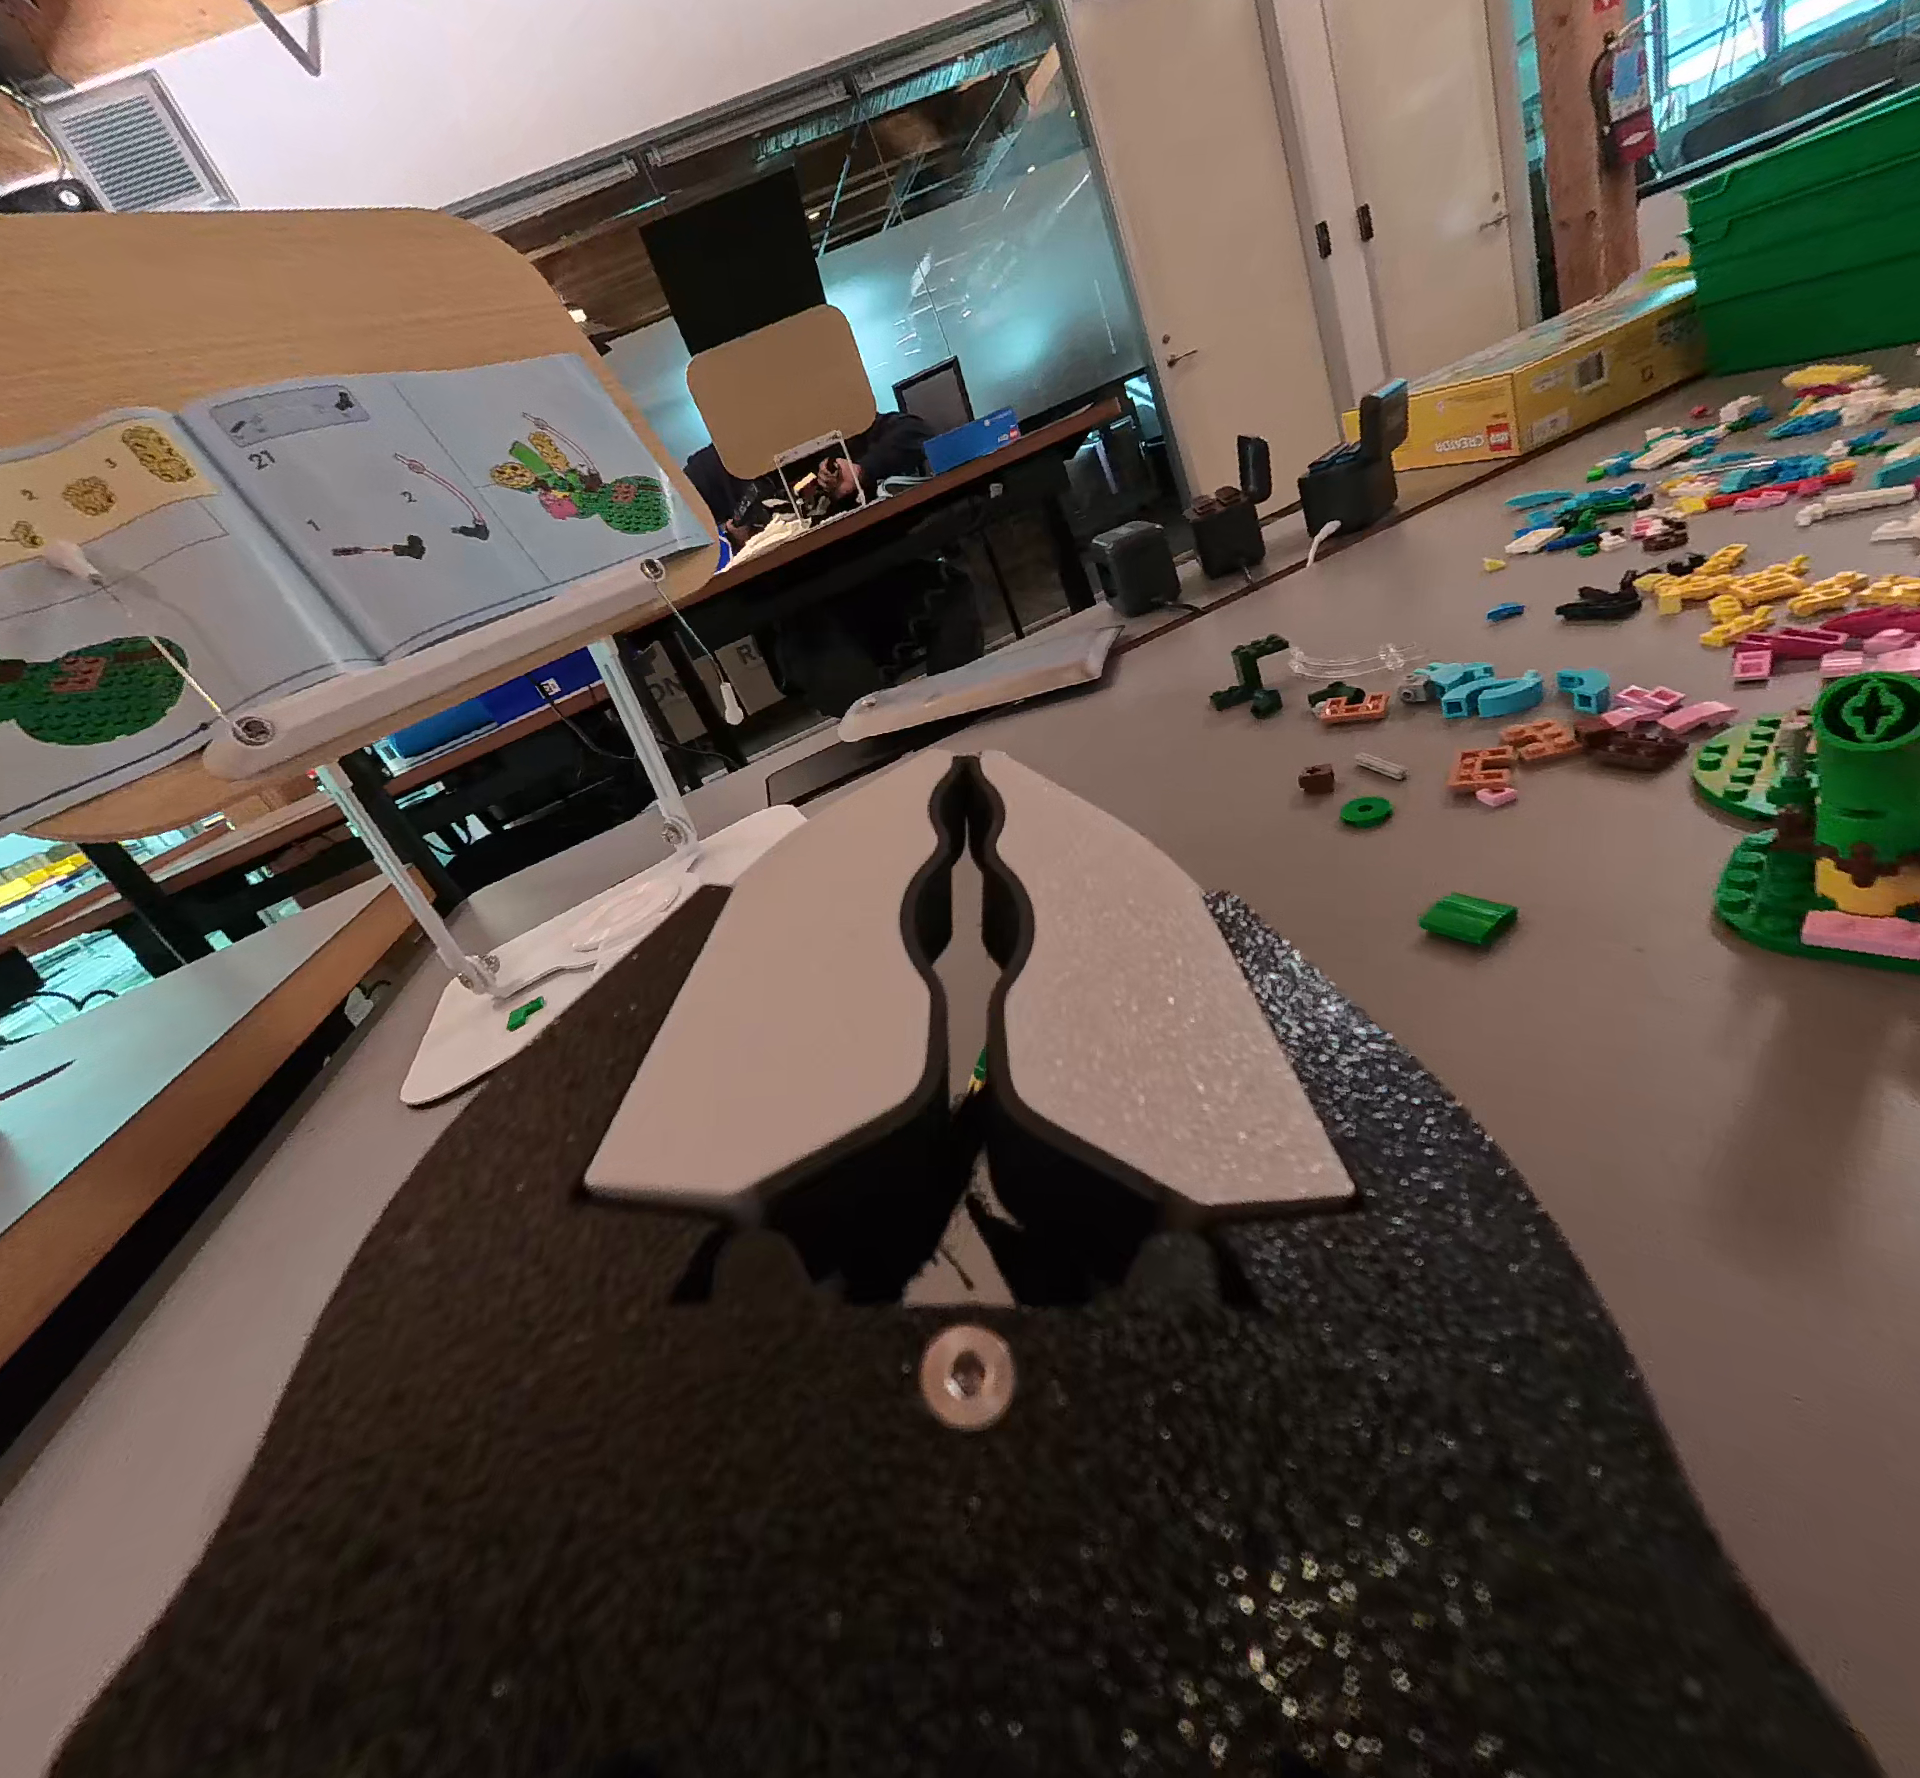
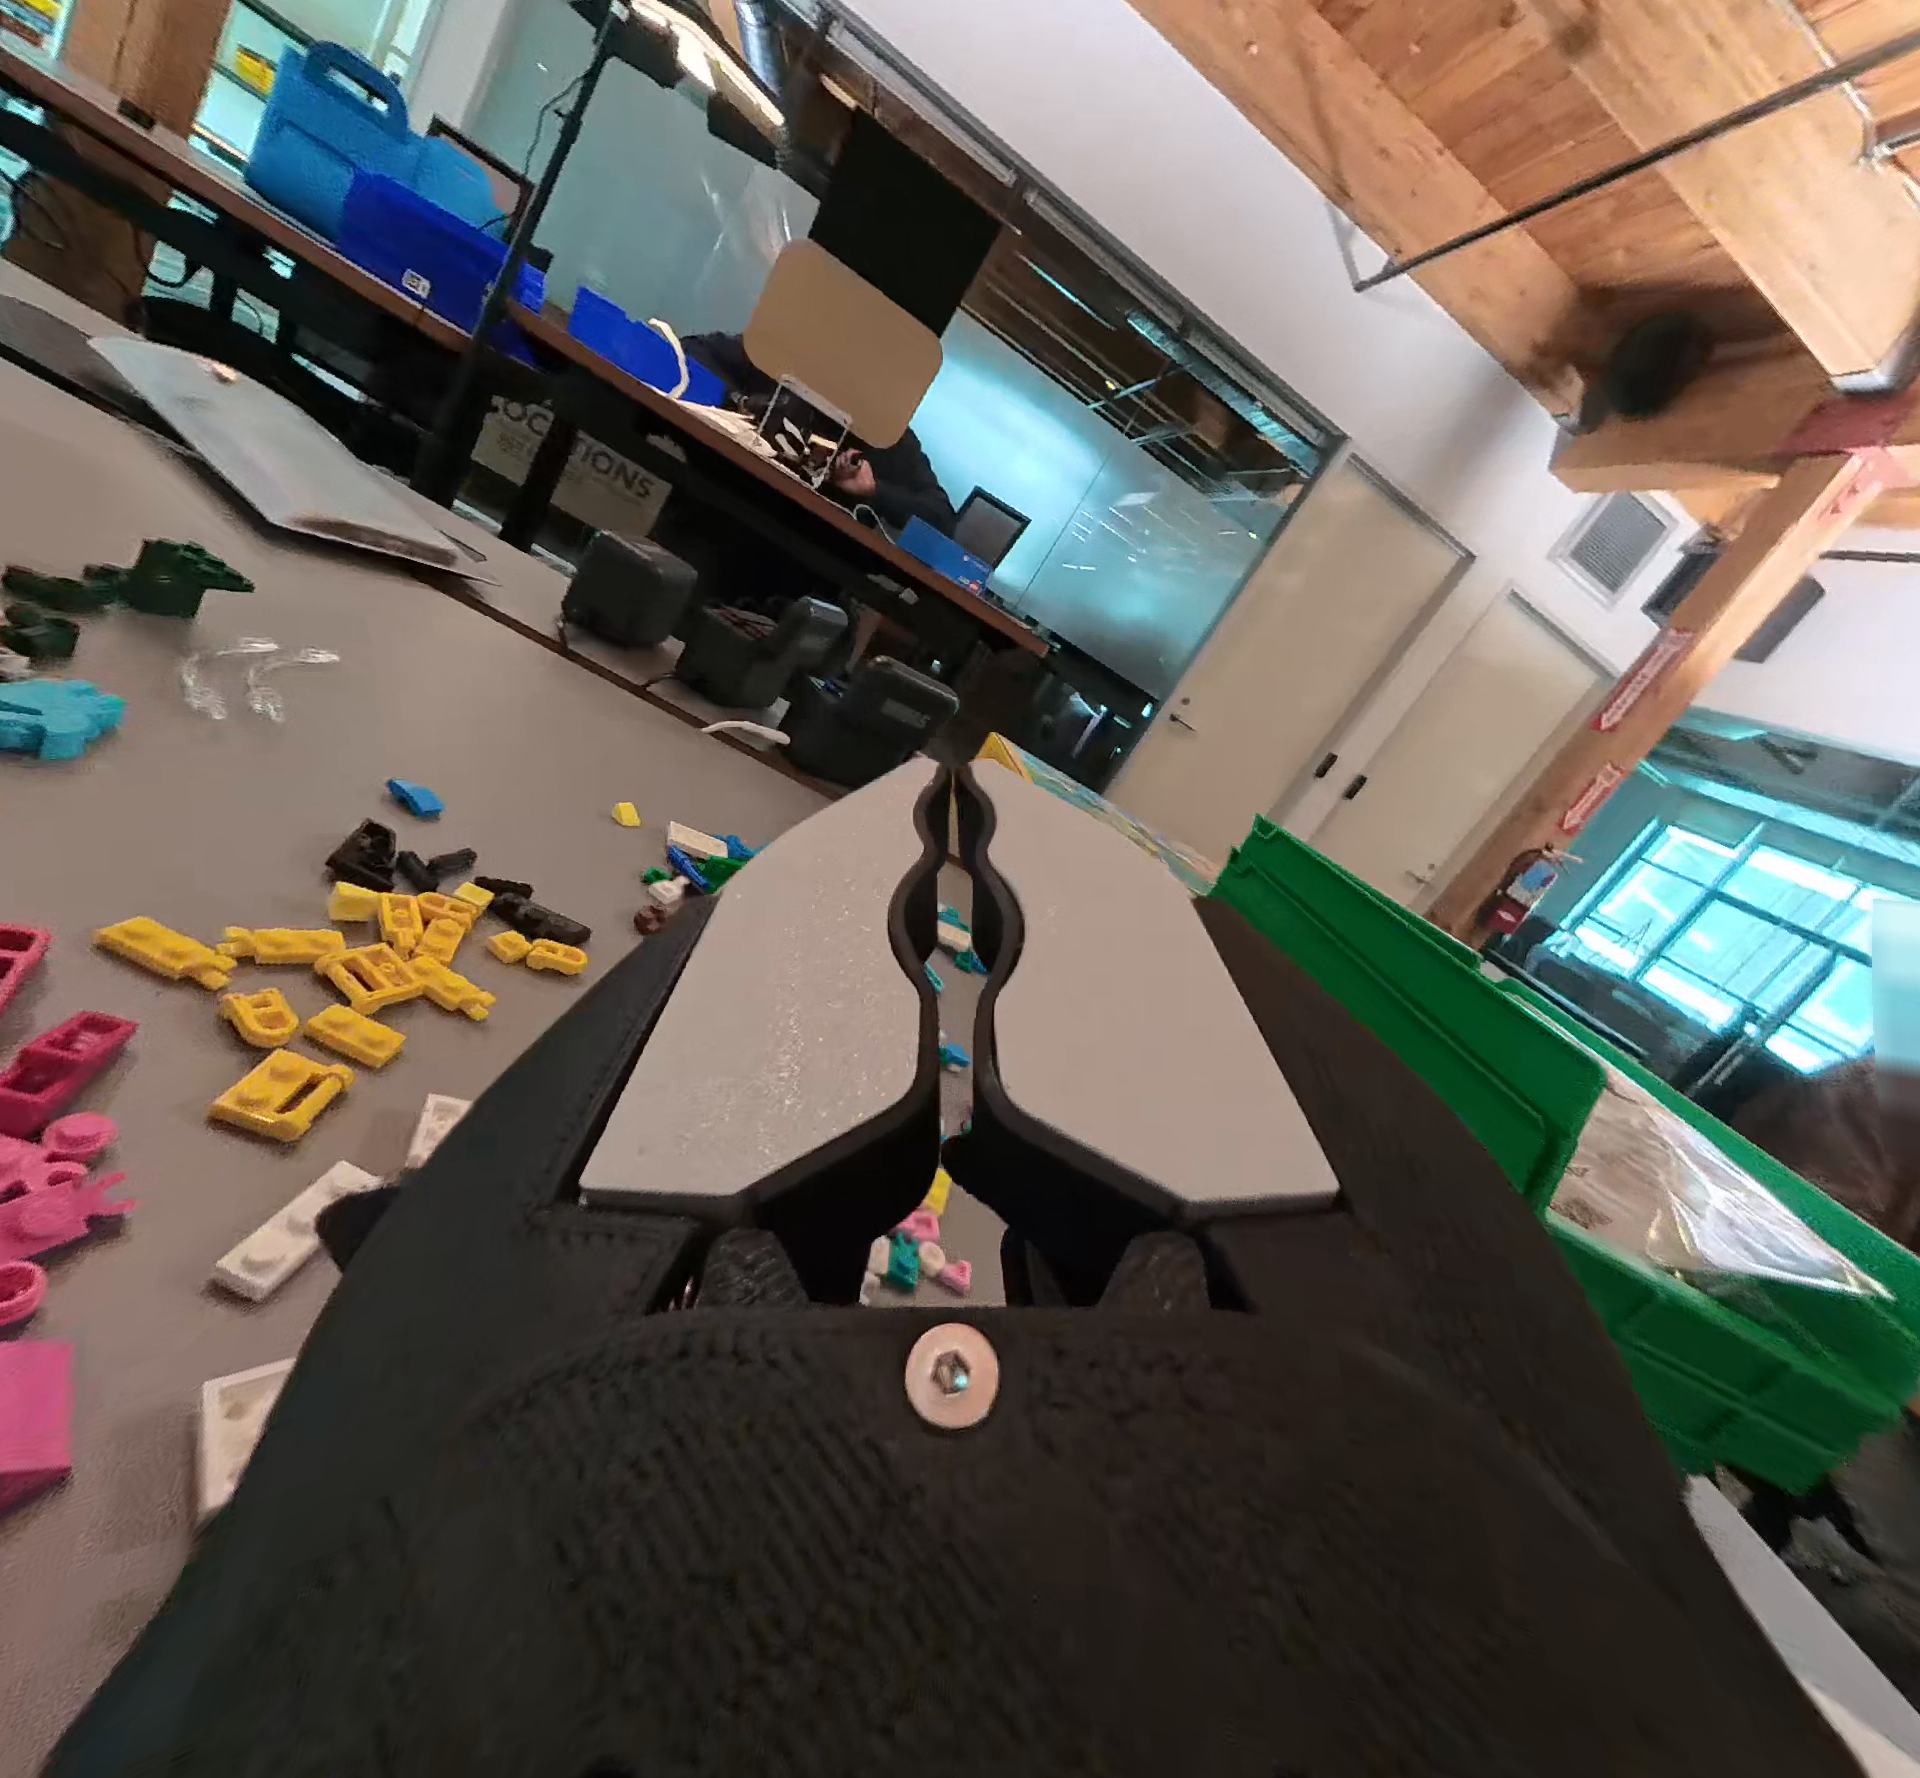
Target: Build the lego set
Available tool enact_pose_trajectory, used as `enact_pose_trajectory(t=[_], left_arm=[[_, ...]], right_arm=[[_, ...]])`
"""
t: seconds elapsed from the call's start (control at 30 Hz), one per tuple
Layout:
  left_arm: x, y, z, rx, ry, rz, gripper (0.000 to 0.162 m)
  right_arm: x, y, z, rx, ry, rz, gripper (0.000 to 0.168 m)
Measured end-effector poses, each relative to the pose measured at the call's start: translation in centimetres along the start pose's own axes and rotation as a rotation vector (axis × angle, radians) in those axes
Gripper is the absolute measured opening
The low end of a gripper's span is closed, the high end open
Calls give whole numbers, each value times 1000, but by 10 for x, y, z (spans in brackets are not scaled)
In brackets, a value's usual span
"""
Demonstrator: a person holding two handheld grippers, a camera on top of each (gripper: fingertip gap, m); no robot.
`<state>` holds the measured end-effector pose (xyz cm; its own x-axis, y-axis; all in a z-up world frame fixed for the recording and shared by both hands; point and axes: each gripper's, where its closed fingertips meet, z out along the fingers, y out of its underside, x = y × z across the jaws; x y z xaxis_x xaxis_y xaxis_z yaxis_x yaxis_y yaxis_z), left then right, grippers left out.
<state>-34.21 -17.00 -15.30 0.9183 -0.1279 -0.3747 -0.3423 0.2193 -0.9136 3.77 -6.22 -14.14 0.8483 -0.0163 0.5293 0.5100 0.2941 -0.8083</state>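
My left gripper [image 1: 966,770] is shut, its fingertips meeting, and it hovers low over the grey table [image 1: 1299,1157]. The partly built lego model [image 1: 1844,824], a green cylinder on green round plates, stands to its right at the frame edge. A loose green piece [image 1: 1467,920] and a green ring [image 1: 1365,811] lie between them. The open instruction booklet [image 1: 343,502] rests on a white stand to the left. My right gripper [image 2: 948,774] is shut too, its fingertips touching, above the table. Yellow pieces [image 2: 364,980] and black pieces [image 2: 416,866] lie to its left.
Sorted heaps of loose pieces cover the table: pink [image 2: 52,1053], white [image 2: 291,1229], light blue [image 1: 1486,689]. Green bins [image 2: 1507,1084] stand on the right, and a yellow box [image 1: 1538,388] lies behind. Dark charger cases [image 2: 873,710] line the far edge. A person sits at a far desk. My hands' fingertips stand some 40 cm from each other. The loose green piece [image 1: 1467,920] lies some 15 cm from my left tips, 30 cm from my right tips. The partly built lego model [image 1: 1844,824] lies some 15 cm from my left tips, 25 cm from my right tips.
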Motion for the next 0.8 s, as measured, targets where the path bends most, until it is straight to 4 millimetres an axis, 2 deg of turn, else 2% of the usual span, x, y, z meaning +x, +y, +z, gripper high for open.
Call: enact_pose_trajectory(t=[0.17, 0.53, 0.8], left_arm=[[3, 0, 0, 2, 7, 18, 0], [3, -1, 0, 5, 8, 22, 0], [4, -1, 0, 9, 13, 22, 0]], right_arm=[[-15, -22, -4, 92, -44, -49, 0], [-59, -52, -22, 269, -205, -228, 0], [-52, -49, -19, 245, -203, -162, 0]])
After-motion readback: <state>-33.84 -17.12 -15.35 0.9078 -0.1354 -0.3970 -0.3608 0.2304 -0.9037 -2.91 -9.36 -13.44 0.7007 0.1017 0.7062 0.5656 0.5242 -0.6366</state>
